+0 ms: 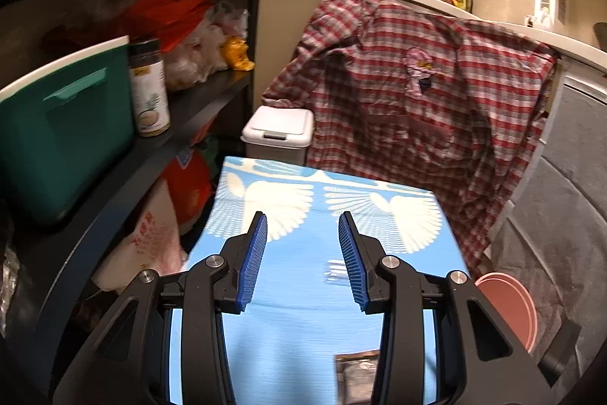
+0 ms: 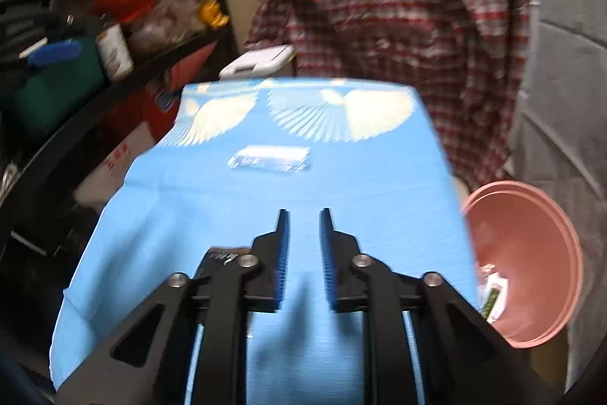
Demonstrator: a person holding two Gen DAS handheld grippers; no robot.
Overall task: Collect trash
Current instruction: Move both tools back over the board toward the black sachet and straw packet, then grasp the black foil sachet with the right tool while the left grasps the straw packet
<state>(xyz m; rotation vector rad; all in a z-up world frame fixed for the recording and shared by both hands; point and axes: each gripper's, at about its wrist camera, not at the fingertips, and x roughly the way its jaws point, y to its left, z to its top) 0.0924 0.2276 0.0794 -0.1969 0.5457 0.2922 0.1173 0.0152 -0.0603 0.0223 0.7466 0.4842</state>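
Both grippers hover empty over a blue table strewn with wrappers.

The left gripper [image 1: 302,234] has its jaws spread, nothing between them; the right gripper [image 2: 304,226] holds its jaws narrowly apart, also empty. On the blue tablecloth [image 2: 227,200] lie a clear plastic wrapper [image 2: 270,158], well ahead of the right gripper, and a dark wrapper [image 1: 356,374] near the left gripper's base. A pink basin [image 2: 531,264] beside the table holds small packets [image 2: 493,295].
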